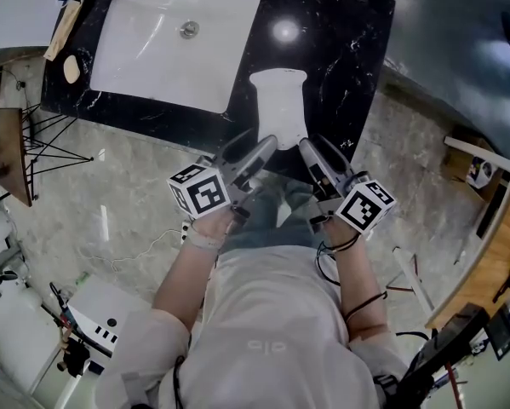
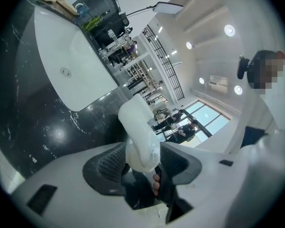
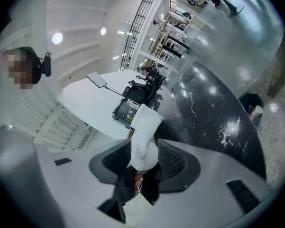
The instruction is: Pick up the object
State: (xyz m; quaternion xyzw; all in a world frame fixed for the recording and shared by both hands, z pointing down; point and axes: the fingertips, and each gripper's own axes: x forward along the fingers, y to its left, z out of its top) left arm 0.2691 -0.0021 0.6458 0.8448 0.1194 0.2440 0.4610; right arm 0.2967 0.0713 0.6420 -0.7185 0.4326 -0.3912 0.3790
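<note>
Head view: white vase (image 1: pixel 278 100) upright on black tabletop (image 1: pixel 348 41), near the front edge, right of the sink (image 1: pixel 174 41). Left hand-held gripper (image 1: pixel 267 146) & right hand-held gripper (image 1: pixel 310 149) sit either side of its base. Left gripper view: jaws wide apart, vase (image 2: pixel 140 127) betw. them. Right gripper view: jaws likewise spread, vase (image 3: pixel 144 132) betw. them.

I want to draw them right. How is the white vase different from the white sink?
The vase stands tall and narrow near the front edge of the counter; the sink is wide and set into it. The sink has a metal drain; the vase has a flared top. The vase sits between the jaws of the left gripper and right gripper; the sink doesn't. Both are white.
</note>
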